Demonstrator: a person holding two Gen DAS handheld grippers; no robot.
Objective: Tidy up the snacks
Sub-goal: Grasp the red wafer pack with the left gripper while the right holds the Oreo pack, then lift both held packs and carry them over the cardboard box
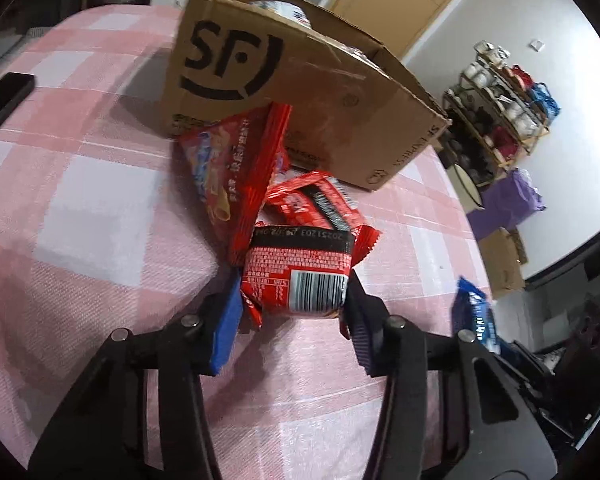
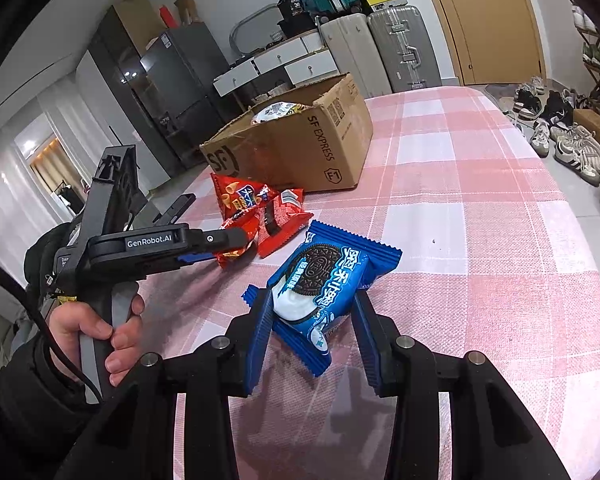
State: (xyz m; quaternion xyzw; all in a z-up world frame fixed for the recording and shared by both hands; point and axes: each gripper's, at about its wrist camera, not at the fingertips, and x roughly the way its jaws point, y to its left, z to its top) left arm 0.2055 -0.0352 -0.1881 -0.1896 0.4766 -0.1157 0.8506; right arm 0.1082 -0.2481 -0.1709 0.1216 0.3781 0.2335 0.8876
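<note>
Right wrist: right gripper (image 2: 314,320) clamps Oreo packet (image 2: 324,284) (long axis pointing away); left gripper (image 1: 296,300) clamps red packet (image 1: 300,272).

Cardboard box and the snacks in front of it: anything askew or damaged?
Minor oddities only. The cardboard box has a sagging, bent near wall. The red chip bag stands on edge, leaning against it rather than lying flat. Left gripper grips a red packet; right gripper grips the Oreo packet. Nothing spilled.
</note>
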